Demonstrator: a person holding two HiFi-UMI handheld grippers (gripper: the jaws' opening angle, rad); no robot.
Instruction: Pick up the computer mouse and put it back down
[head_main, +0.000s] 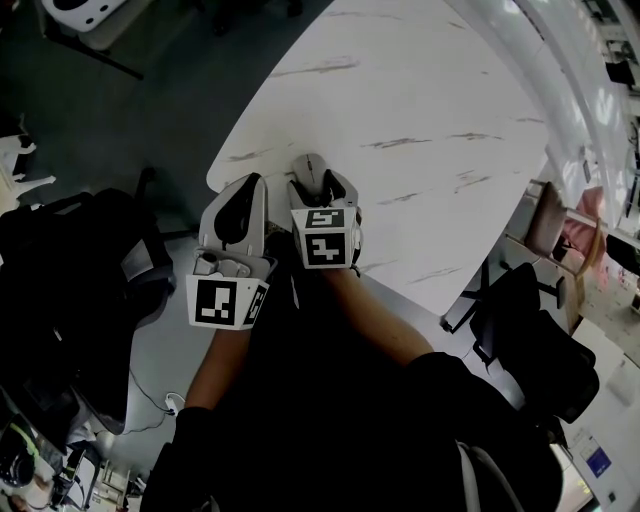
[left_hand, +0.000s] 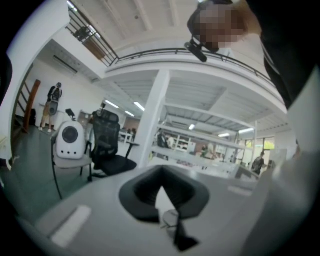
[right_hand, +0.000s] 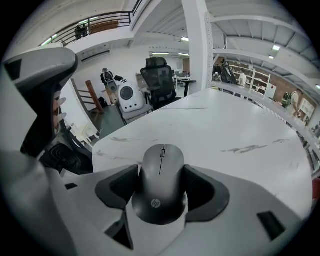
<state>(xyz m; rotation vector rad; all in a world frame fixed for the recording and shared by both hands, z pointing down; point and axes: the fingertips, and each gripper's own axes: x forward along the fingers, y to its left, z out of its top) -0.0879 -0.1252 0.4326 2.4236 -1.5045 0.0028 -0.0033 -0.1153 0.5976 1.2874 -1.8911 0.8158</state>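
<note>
A grey computer mouse (right_hand: 161, 182) with a scroll wheel and a small logo sits between the black pads of my right gripper (right_hand: 161, 189), which is shut on its sides. In the head view the mouse (head_main: 308, 170) is at the near edge of the white marbled table (head_main: 400, 120), with the right gripper (head_main: 320, 188) right behind it. Whether the mouse rests on the table or hangs just above it cannot be told. My left gripper (head_main: 238, 212) is just left of the table edge, beside the right one. Its jaws (left_hand: 161, 200) are shut on nothing and point out into the room.
Black office chairs stand on the floor at the left (head_main: 80, 270) and right (head_main: 530, 330) of me. Beyond the table's far end are another black chair (right_hand: 159, 80) and a white rounded device (right_hand: 129, 97). The table top (right_hand: 225, 125) stretches ahead of the mouse.
</note>
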